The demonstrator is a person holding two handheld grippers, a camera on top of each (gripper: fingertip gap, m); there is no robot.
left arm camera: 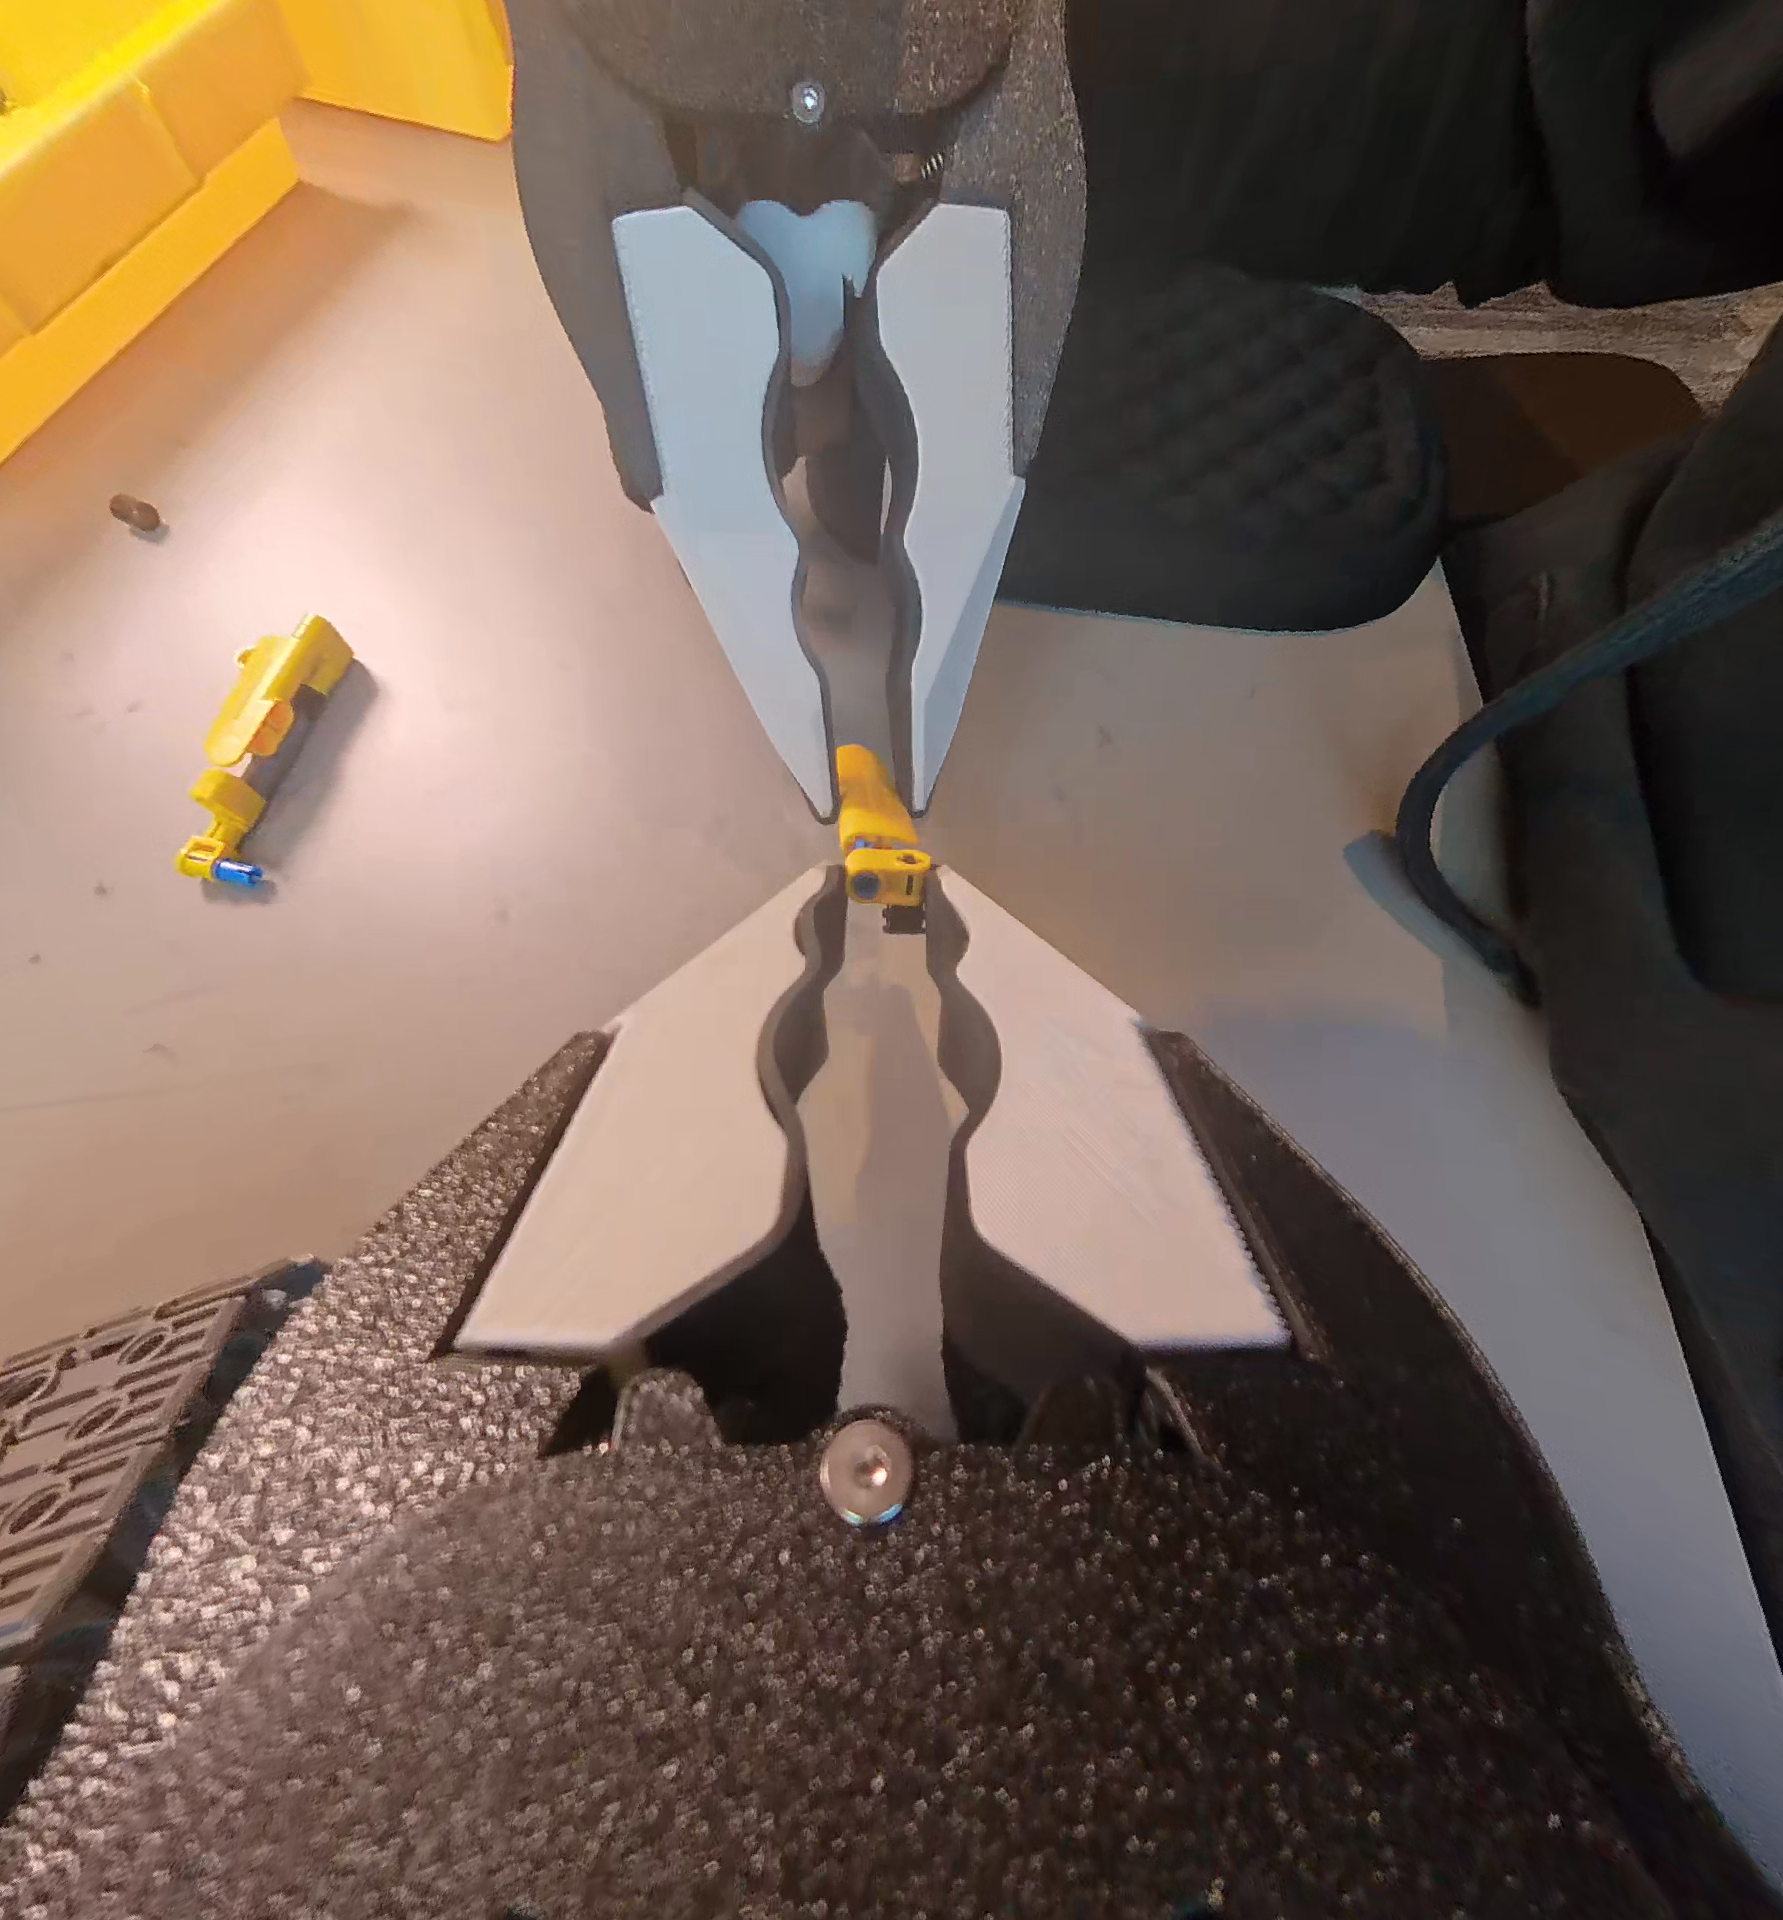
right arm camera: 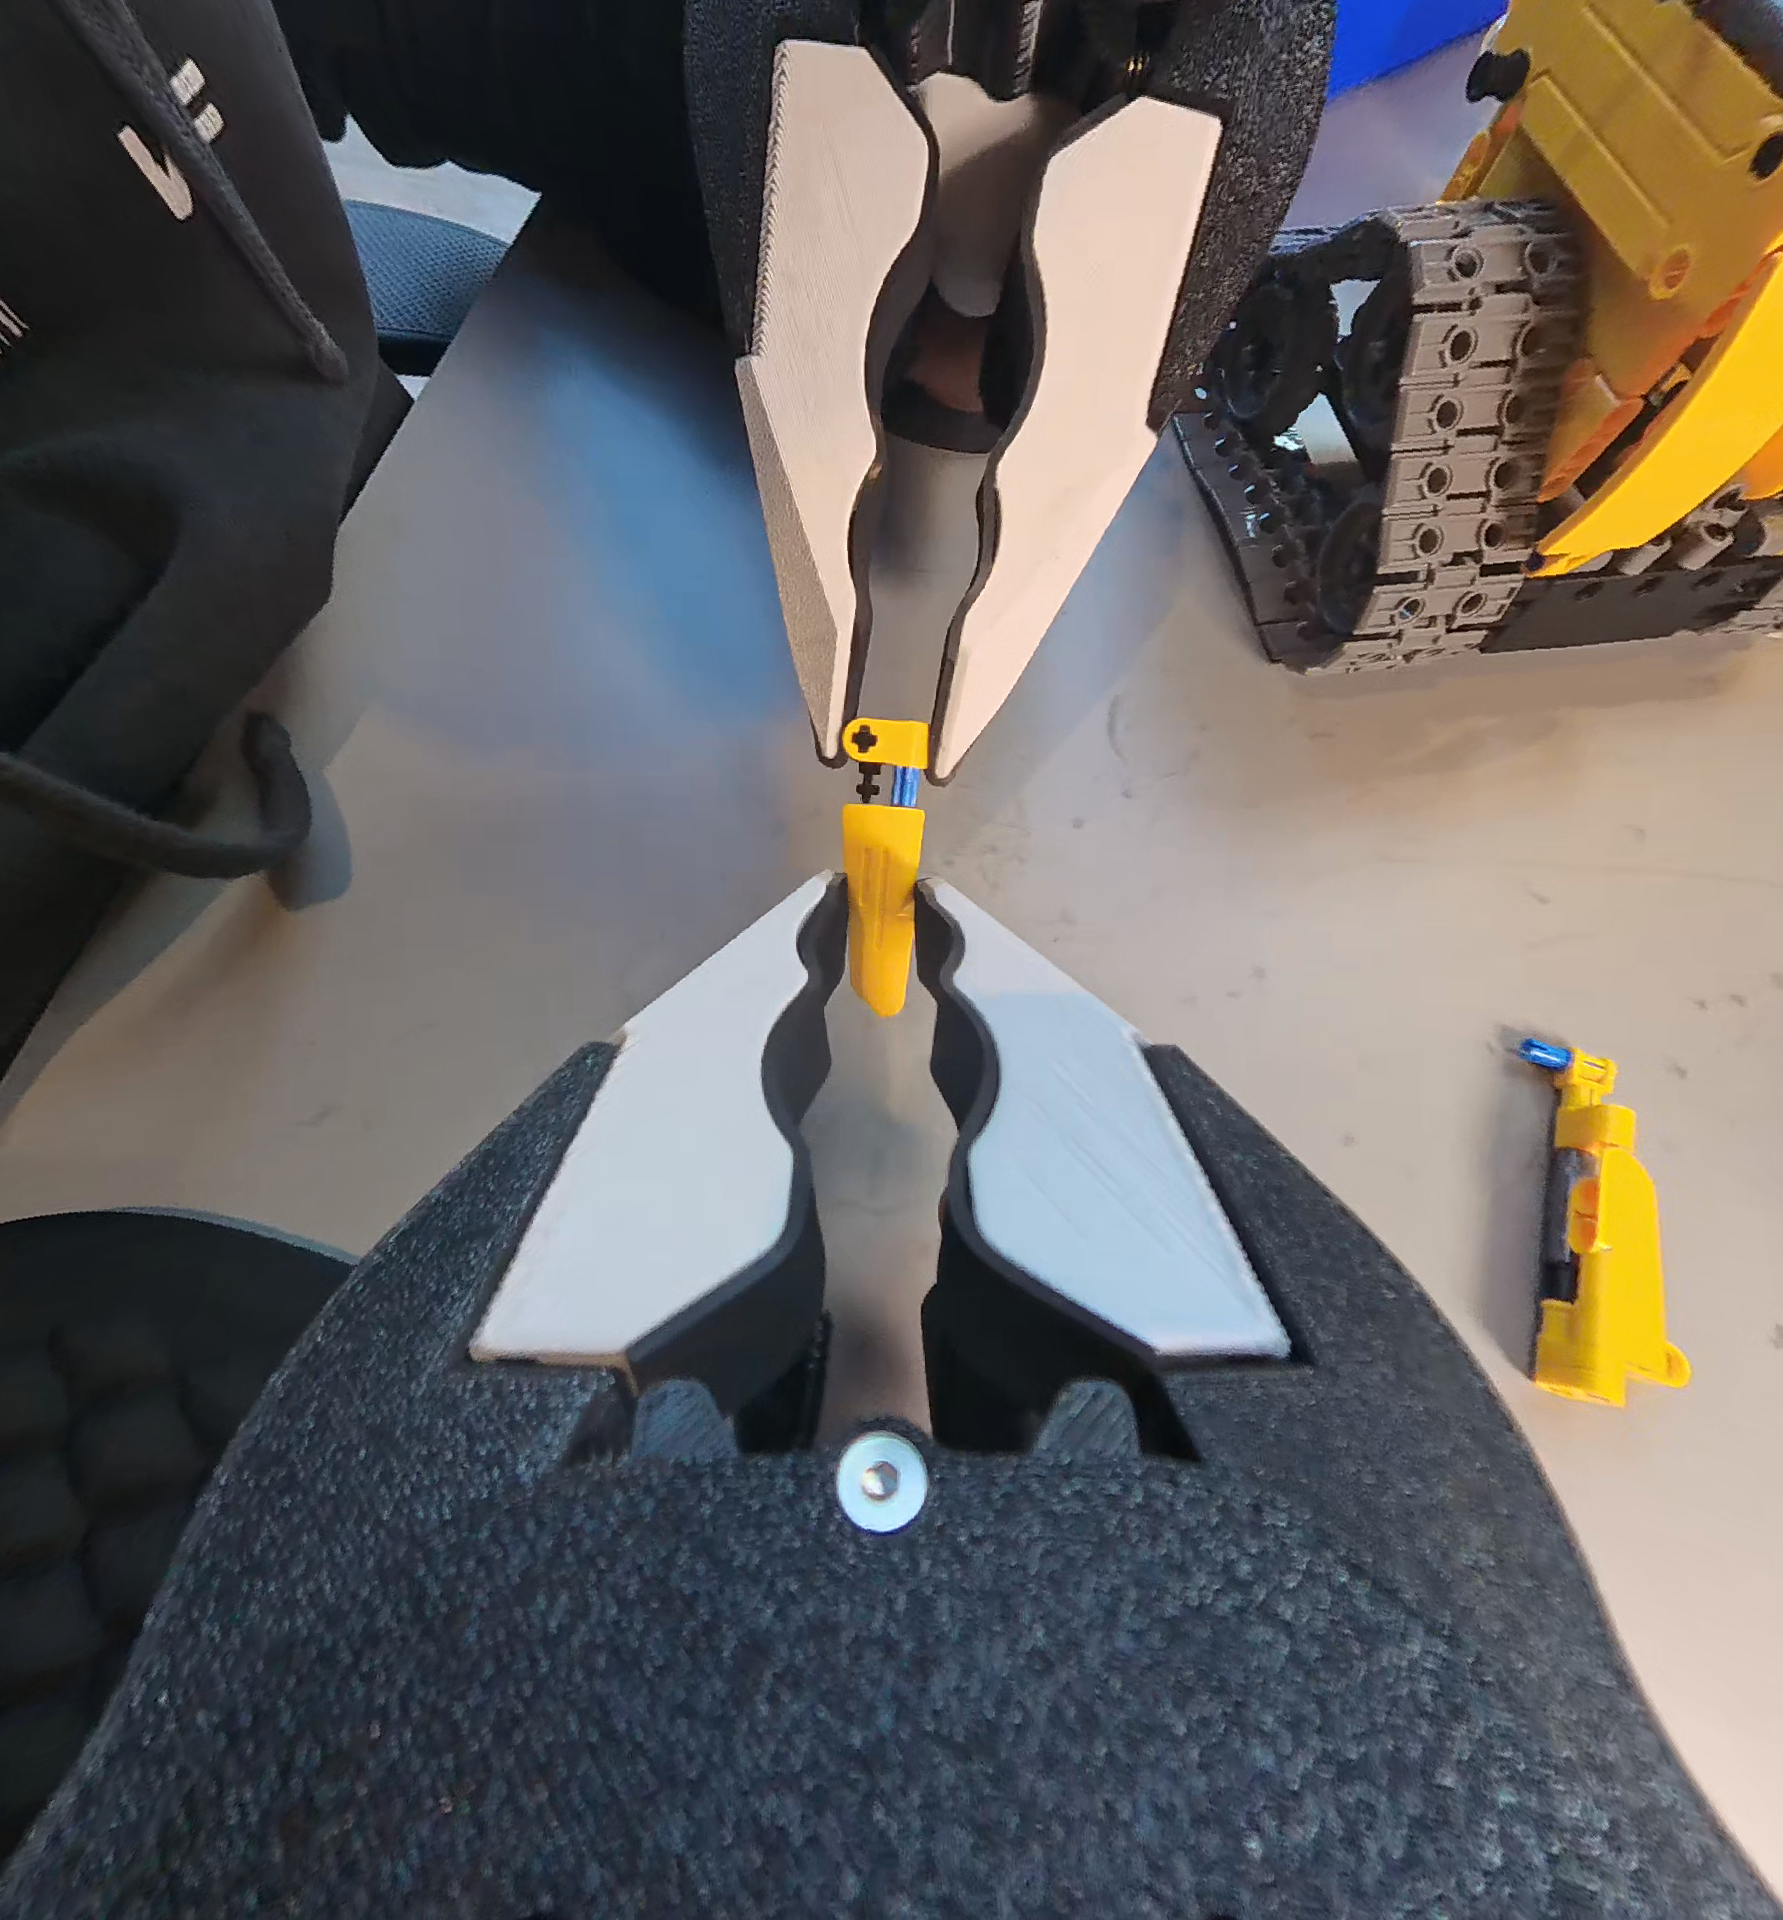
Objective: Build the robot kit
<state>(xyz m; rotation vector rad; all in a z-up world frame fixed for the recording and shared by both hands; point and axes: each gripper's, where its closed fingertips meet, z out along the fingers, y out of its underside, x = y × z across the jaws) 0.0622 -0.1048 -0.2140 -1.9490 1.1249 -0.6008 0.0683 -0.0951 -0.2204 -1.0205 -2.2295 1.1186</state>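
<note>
Though glossy, ridged yellow wedge [right arm camera: 879, 925]

A small yellow connector [right arm camera: 887, 740] pinned to a tapered yellow piece [right arm camera: 879, 914], seemingly held above the table.

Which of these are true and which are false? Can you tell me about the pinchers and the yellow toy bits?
1. The left gripper pinches a small yellow connector. True.
2. The right gripper is wide open and empty. False: it is shut on a yellow tapered piece.
3. A tracked yellow toy vehicle stands on the table. True.
4. The loose yellow assembly lies inside the yellow bin. False: it lies on the table.
</note>
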